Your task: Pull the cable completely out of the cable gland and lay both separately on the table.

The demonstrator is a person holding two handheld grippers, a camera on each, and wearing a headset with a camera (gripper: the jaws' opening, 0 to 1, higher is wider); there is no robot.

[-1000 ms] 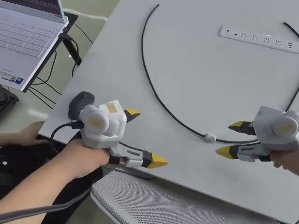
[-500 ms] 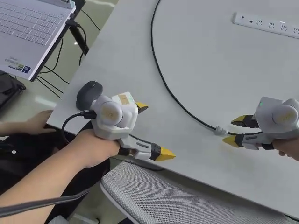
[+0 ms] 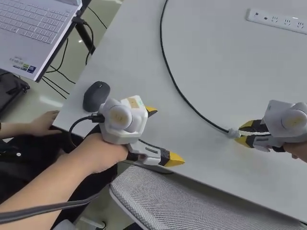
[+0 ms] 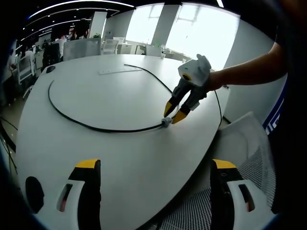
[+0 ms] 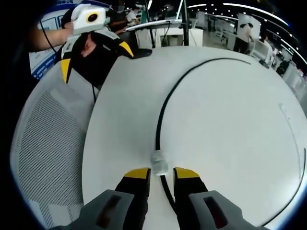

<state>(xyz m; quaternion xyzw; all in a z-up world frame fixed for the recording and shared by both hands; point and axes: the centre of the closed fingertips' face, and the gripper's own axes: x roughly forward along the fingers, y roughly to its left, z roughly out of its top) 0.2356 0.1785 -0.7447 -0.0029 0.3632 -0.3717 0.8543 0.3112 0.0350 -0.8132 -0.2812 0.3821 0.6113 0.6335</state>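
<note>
Head view, task's things: the black cable (image 3: pixel 182 93) runs in a long curve over the white bench (image 3: pixel 216 57). The small pale cable gland (image 3: pixel 233 133) is threaded on it near the bench's near edge.
Head view, right tool (image 3: pixel 243 132): its yellow tips sit just beside the gland with a narrow gap between them. It has nothing firmly in hold.
Head view, left tool (image 3: pixel 163 135): it hovers off the bench edge above the mesh chair (image 3: pixel 192 206), spread wide and empty, well apart from the gland.
Head view, surroundings: a computer mouse (image 3: pixel 96 95), a laptop (image 3: pixel 33 28) and a power strip (image 3: pixel 276 20) lie clear of the work.

Left gripper view, own tool (image 4: pixel 155 165): the jaws stand far apart with bare bench between them.
Left gripper view, target: the gland (image 4: pixel 166 122) lies straight ahead across the bench, just at the right tool's (image 4: pixel 172 114) tips. The cable (image 4: pixel 96 127) sweeps away to the view's left.

Right gripper view, own tool (image 5: pixel 162 173): the jaws are partly closed and straddle the cable, one on each side.
Right gripper view, target: the gland (image 5: pixel 159 163) sits at the tips. Whether the pads touch it, I cannot tell.
Right gripper view, long axis: the cable (image 5: pixel 165 105) runs on ahead, roughly in line with the jaws, then curves away.
Right gripper view, other tool: the left tool (image 5: pixel 95 57) shows far off beyond the chair.

Key relation: the right tool is by far the nearer one and lined up with the cable. Closing on the gland looks like the next need, with the left tool free to take the cable.
</note>
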